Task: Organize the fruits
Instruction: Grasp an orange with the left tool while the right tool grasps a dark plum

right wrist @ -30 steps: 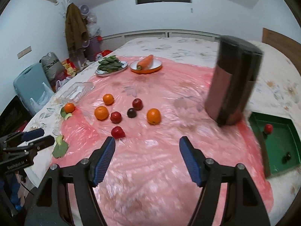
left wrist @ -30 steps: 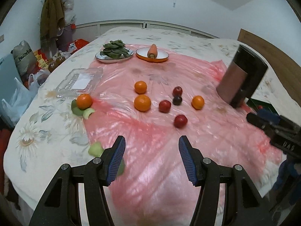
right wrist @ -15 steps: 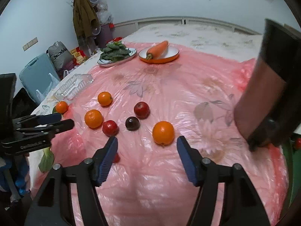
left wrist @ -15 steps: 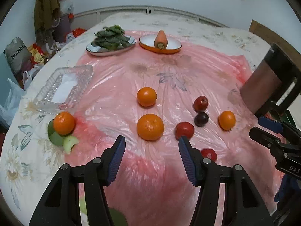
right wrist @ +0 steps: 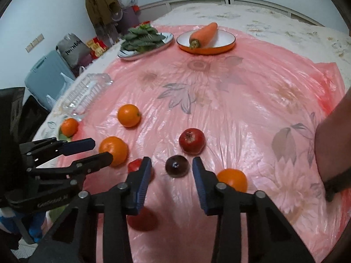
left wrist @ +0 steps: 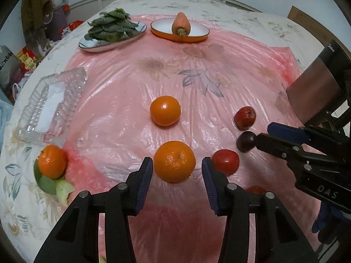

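Now, both tools have come in low over the pink sheet (left wrist: pixel 197 83) from the wider view of a second ago.

Far left: a clear tray (left wrist: pixel 52 105) sits off the sheet's edge; a small orange (left wrist: pixel 52 161) rests on green scraps (left wrist: pixel 54 186) just below it.

Left tool: the left gripper (left wrist: pixel 174 171) stands wide open and holds nothing; the near orange (left wrist: pixel 174 161) now lies between its blue pads, not yet touched.

Middle: a second orange (left wrist: pixel 165 110) sits beyond it, and a red fruit (left wrist: pixel 226 162) just right of the right-hand pad.

Right tool: the right gripper (right wrist: pixel 171 173) is also wide open and empty; a dark plum (right wrist: pixel 176 166) sits in the gap between its fingers, a red apple (right wrist: pixel 192 141) just behind it.

Far right: another orange (right wrist: pixel 233 179) peeks past the right finger; a brown canister (left wrist: pixel 316 87) stands at the sheet's edge.

Back: greens on a plate (left wrist: pixel 111 28), a carrot (left wrist: pixel 181 23) in an orange dish (left wrist: pixel 179 35).

Meaning: each tool has closed in on one fruit, so the approach looks finished; I'd judge two grasps are next, and no sorting is done.
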The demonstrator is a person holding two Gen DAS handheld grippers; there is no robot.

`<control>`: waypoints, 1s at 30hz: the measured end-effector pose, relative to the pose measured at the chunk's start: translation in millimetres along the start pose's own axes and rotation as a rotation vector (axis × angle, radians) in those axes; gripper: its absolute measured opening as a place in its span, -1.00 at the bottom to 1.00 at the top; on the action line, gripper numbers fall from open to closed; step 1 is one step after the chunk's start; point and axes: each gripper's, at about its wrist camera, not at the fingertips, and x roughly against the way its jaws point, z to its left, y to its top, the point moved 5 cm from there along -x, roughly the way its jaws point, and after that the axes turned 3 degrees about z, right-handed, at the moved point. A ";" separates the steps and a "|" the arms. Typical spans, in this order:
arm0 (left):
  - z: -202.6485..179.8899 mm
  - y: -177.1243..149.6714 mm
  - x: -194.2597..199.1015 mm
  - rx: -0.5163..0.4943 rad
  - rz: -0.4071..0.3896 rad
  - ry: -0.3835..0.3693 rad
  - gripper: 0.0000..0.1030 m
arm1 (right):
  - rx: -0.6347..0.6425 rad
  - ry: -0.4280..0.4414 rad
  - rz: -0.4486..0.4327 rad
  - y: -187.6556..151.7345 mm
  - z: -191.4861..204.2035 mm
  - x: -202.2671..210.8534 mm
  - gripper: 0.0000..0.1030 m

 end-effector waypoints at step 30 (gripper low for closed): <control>20.3 -3.0 1.2 0.080 0.029 -0.064 -0.26 | -0.042 -0.009 0.061 2.5 -2.2 -14.5 -0.35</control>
